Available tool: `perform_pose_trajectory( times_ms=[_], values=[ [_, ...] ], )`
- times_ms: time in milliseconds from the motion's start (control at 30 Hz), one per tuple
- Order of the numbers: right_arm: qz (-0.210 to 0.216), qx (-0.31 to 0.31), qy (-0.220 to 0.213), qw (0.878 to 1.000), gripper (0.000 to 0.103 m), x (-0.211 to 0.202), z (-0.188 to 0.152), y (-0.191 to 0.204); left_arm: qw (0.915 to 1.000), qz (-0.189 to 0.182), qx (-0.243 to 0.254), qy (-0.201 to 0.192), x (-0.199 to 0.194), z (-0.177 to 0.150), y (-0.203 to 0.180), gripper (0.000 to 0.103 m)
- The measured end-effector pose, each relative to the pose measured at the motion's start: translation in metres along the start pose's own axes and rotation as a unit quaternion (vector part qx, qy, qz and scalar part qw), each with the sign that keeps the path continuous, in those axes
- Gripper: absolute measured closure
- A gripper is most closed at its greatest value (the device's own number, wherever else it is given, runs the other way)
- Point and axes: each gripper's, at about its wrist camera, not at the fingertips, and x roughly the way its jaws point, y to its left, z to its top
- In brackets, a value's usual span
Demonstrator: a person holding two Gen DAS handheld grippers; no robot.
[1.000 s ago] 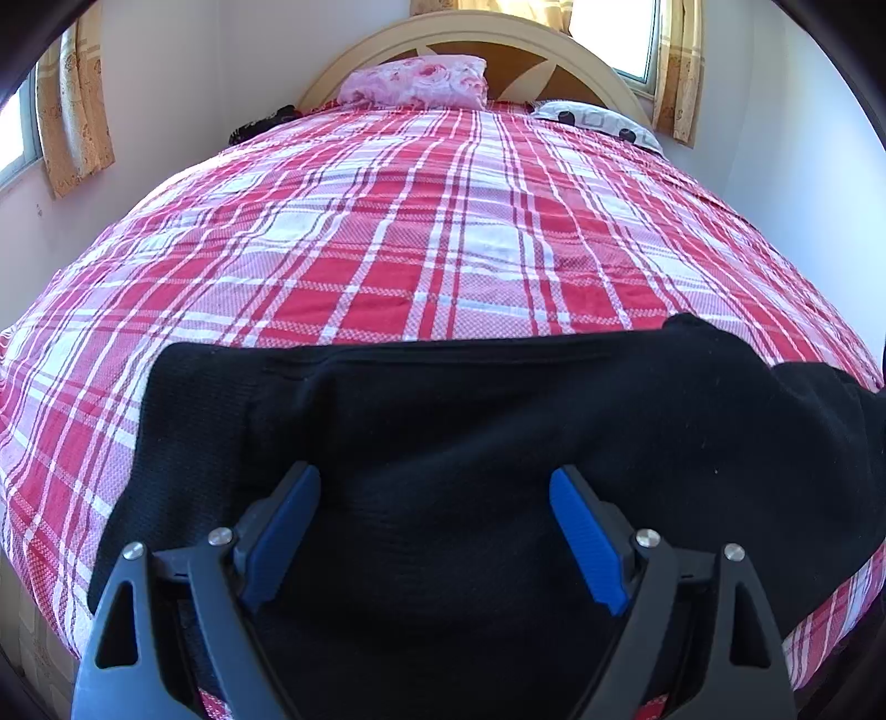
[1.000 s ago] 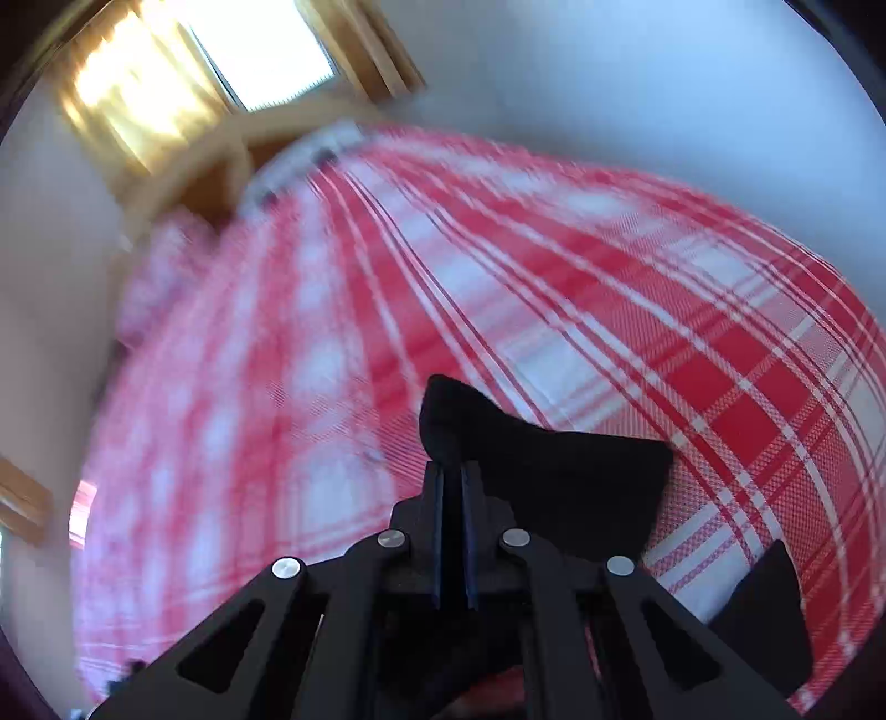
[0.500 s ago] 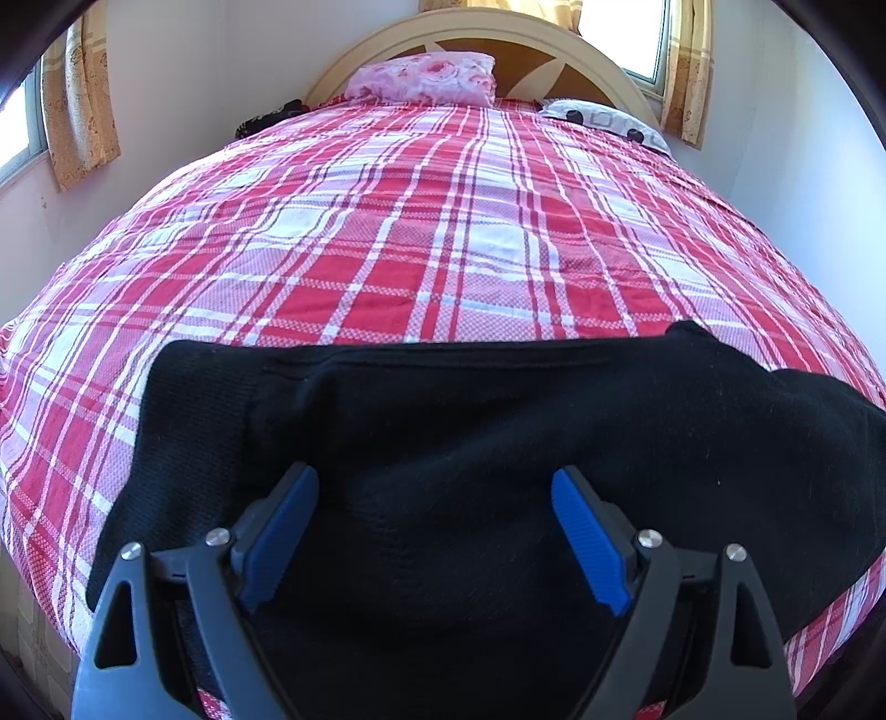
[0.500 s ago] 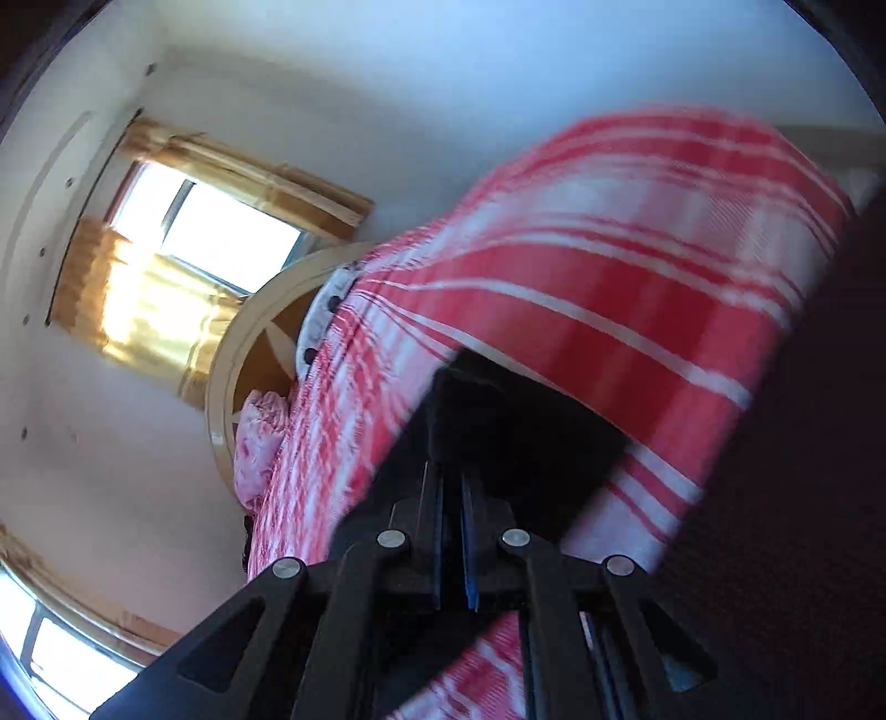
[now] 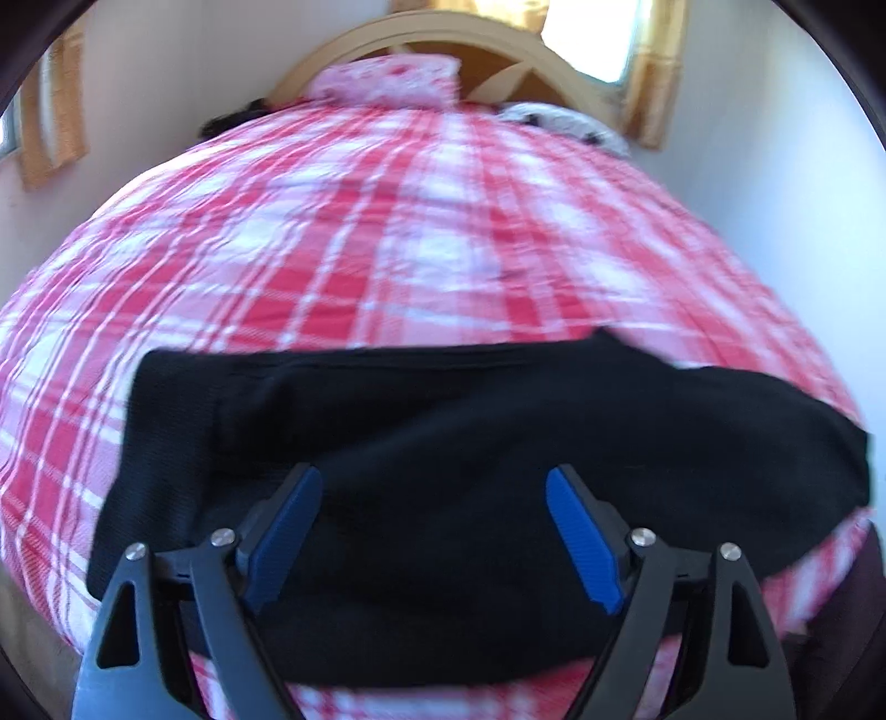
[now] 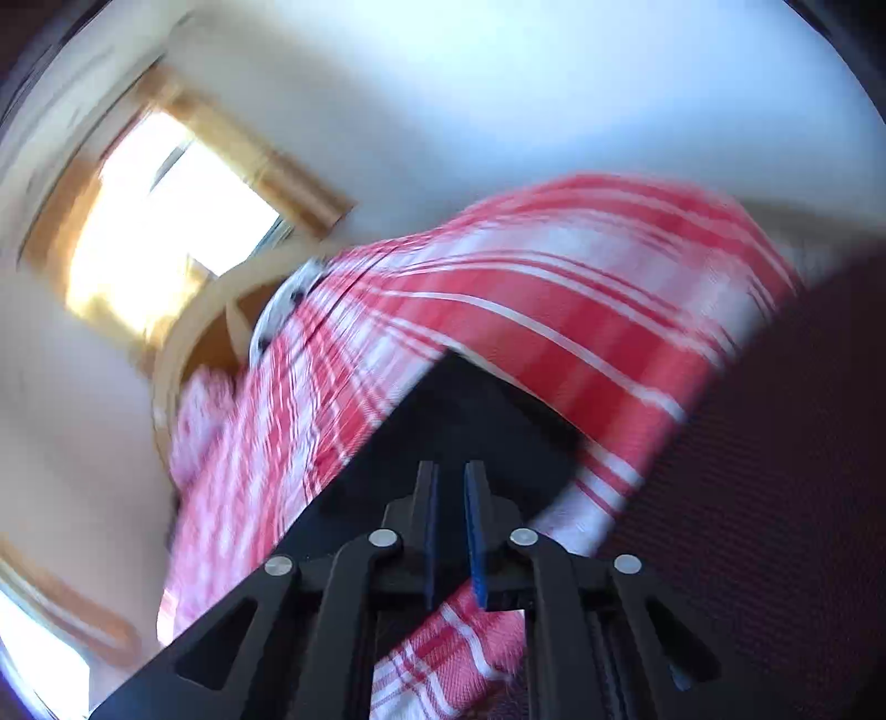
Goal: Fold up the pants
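Observation:
The black pants (image 5: 443, 432) lie folded across the near edge of the bed, a wide dark band on the red plaid cover. My left gripper (image 5: 434, 498) is open, its blue pads (image 5: 581, 543) spread wide just above the pants and holding nothing. In the right wrist view my right gripper (image 6: 449, 487) is tilted steeply, its jaws a narrow gap apart around a corner of the black pants (image 6: 470, 421); whether the pads still pinch the cloth is unclear in the blur.
The red and white plaid bed (image 5: 387, 232) fills the view, with a pink pillow (image 5: 387, 83) and curved wooden headboard (image 5: 498, 50) at the far end. White walls and a bright window (image 6: 160, 221) surround it. A dark mesh surface (image 6: 775, 471) is at the right.
My left gripper has risen and pulled back slightly, still open. My right gripper has swung and rolled with the pants corner; its jaws, pressed tight before, now show a small gap.

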Motion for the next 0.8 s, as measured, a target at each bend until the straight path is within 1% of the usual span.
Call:
perform_pose_trajectory(
  times_ms=[33,67,100,167,200,233,267,300,333,367,400,500,533,567,600,633,667,700,733,767,800],
  values=[
    [-0.002,-0.012,0.003,1.000,0.051,0.011,0.008,0.005,0.9997,-0.013,0.017,-0.008,-0.008,-0.001,-0.009,0.018],
    [-0.010,-0.012,0.003,1.000,0.040,0.018,0.014,0.005,0.9991,-0.022,0.034,-0.015,-0.015,-0.001,-0.018,0.018],
    [-0.024,-0.014,0.000,1.000,0.033,0.027,0.019,0.004,0.9978,-0.030,0.055,-0.023,-0.021,-0.002,-0.029,0.018],
    [-0.043,-0.024,0.014,0.999,0.033,0.046,0.023,0.003,0.9941,-0.045,0.092,-0.033,-0.030,-0.007,-0.048,0.018],
    [-0.055,-0.035,0.034,0.997,0.033,0.059,0.023,0.002,0.9920,-0.051,0.109,-0.036,-0.032,-0.010,-0.057,0.017],
    [-0.072,-0.052,0.053,0.995,0.034,0.075,0.023,0.006,0.9902,-0.053,0.123,-0.040,-0.033,-0.012,-0.065,0.017],
    [-0.101,-0.075,0.060,0.990,0.035,0.088,0.021,0.010,0.9893,-0.054,0.129,-0.043,-0.032,-0.013,-0.068,0.017],
    [-0.123,-0.093,0.054,0.987,0.036,0.092,0.023,0.010,0.9888,-0.055,0.133,-0.041,-0.029,-0.014,-0.073,0.017],
    [-0.123,-0.093,0.054,0.987,0.036,0.092,0.023,0.010,0.9887,-0.059,0.134,-0.032,-0.025,-0.015,-0.075,0.017],
    [-0.138,-0.108,0.050,0.983,0.036,0.099,0.024,0.011,0.9887,-0.063,0.134,-0.023,-0.021,-0.016,-0.077,0.017],
    [-0.139,-0.109,0.038,0.983,0.035,0.105,0.032,0.005,0.9893,-0.060,0.132,-0.015,-0.015,-0.018,-0.076,0.017],
    [-0.131,-0.055,0.005,0.990,0.035,0.082,0.040,-0.003,0.9924,-0.042,0.116,0.006,-0.003,-0.023,-0.069,0.017],
    [-0.119,-0.047,-0.005,0.992,0.035,0.069,0.036,0.000,0.9936,-0.040,0.105,0.013,0.001,-0.024,-0.065,0.017],
    [-0.093,-0.044,-0.009,0.995,0.035,0.055,0.028,0.007,0.9946,-0.039,0.095,0.018,0.004,-0.026,-0.061,0.017],
    [-0.053,-0.040,-0.004,0.998,0.035,0.040,0.014,0.016,0.9956,-0.041,0.080,0.025,0.010,-0.025,-0.056,0.017],
    [-0.016,-0.036,0.009,0.999,0.035,0.035,0.000,0.024,0.9962,-0.043,0.069,0.031,0.013,-0.025,-0.052,0.017],
    [0.039,-0.030,0.037,0.998,0.035,0.026,-0.022,0.035,0.9966,-0.048,0.057,0.035,0.016,-0.026,-0.050,0.017],
    [0.066,-0.026,0.053,0.996,0.035,0.024,-0.034,0.039,0.9969,-0.053,0.047,0.035,0.018,-0.025,-0.048,0.017],
    [0.100,-0.022,0.077,0.992,0.035,0.021,-0.055,0.049,0.9972,-0.054,0.043,0.031,0.018,-0.025,-0.048,0.017],
    [0.100,-0.022,0.077,0.992,0.035,0.021,-0.055,0.049,0.9973,-0.051,0.043,0.030,0.018,-0.025,-0.050,0.017],
    [0.143,-0.008,0.105,0.984,0.035,0.023,-0.085,0.059,0.9973,-0.049,0.046,0.032,0.019,-0.025,-0.052,0.017]
  ],
)
